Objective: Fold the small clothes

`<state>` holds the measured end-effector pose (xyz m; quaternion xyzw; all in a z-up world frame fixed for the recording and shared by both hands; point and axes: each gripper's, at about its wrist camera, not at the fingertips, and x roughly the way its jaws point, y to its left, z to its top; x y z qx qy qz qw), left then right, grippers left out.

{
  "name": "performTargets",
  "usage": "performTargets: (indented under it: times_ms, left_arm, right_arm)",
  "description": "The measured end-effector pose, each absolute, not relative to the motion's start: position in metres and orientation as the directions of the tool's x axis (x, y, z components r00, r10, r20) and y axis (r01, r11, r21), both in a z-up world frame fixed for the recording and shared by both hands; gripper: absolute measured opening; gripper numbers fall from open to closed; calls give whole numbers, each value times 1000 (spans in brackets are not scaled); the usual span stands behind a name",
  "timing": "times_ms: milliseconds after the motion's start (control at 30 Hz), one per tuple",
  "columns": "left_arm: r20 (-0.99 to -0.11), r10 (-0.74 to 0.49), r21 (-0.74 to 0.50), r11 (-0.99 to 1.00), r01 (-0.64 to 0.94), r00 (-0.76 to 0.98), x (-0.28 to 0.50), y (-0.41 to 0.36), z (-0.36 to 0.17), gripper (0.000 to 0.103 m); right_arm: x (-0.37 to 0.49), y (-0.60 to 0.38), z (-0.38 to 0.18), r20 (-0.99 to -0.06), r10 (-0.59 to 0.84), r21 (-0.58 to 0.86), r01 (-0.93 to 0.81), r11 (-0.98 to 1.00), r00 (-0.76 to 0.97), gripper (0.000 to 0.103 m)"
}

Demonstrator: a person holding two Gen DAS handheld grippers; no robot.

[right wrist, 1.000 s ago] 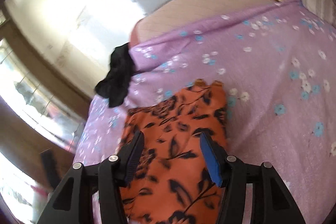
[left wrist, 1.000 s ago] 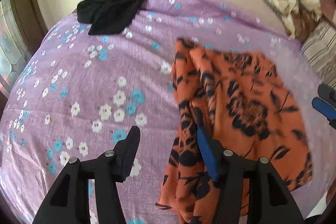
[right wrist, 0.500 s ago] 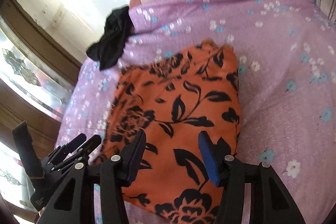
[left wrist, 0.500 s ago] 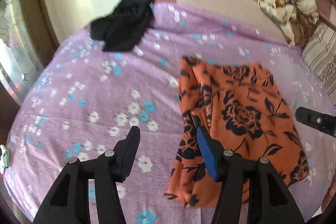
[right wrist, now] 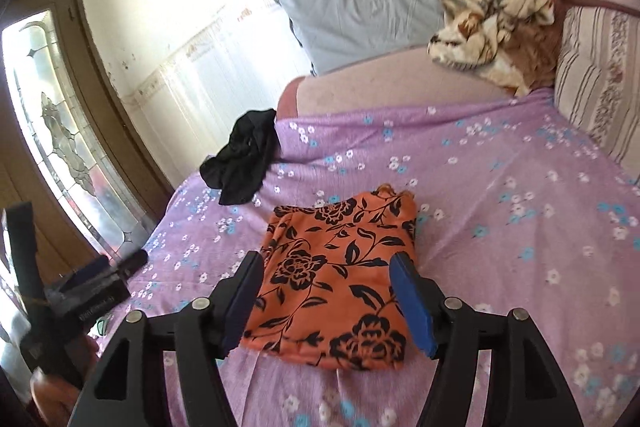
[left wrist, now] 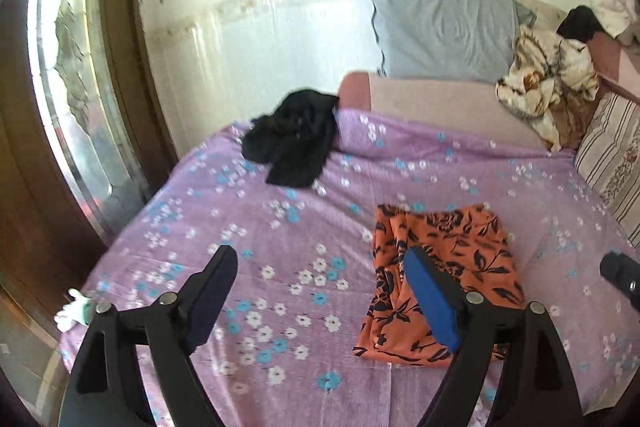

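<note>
An orange garment with black flowers [left wrist: 440, 267] [right wrist: 340, 267] lies folded flat on the purple flowered bedspread [left wrist: 280, 227] [right wrist: 500, 207]. My left gripper [left wrist: 320, 291] hovers above the bedspread to the garment's left, its jaws opening with nothing between them. My right gripper [right wrist: 326, 295] hangs over the garment's near edge, its jaws also opening and clear of the cloth. A crumpled black garment [left wrist: 296, 143] [right wrist: 244, 155] lies at the far left of the bed. The left gripper [right wrist: 92, 283] shows at the lower left of the right wrist view.
A grey pillow [left wrist: 444, 27] leans on the wall behind the bed. A cream and brown blanket [left wrist: 548, 79] [right wrist: 492, 27] is heaped at the far right, beside a striped pillow [right wrist: 596, 95]. A glazed wooden door [left wrist: 72, 107] stands on the left.
Both grippers have pulled back and risen away from the orange garment, and their jaws have widened. The garment now lies free and folded on the bedspread.
</note>
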<state>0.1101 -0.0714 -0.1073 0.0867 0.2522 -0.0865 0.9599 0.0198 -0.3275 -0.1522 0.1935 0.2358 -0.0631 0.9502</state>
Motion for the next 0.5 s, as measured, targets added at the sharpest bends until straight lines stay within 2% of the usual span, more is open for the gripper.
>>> performTargets:
  times_ms: [33,300,400,500]
  left_arm:
    - [-490,-121,125,970,207,863,103,-69,-101,95]
    - [-394,-120,143,971,190,911,46,-55,-49,96]
    - [-360,-121,141,973,182,925,27,-51,-34,103]
    - [-324,-127,137,974,179,937,9,-46,-22,103]
  right_arm:
    - [11,-324,-146,-468,-32,329,207,921,883,70]
    - [-47,-297,-98,-389,-38,276,156,949,920,73]
    - [-66,-284,-82,-358,-39,246,134,960,933,75]
    - [-79,-274,-71,-333,-40,226,121,967,942,76]
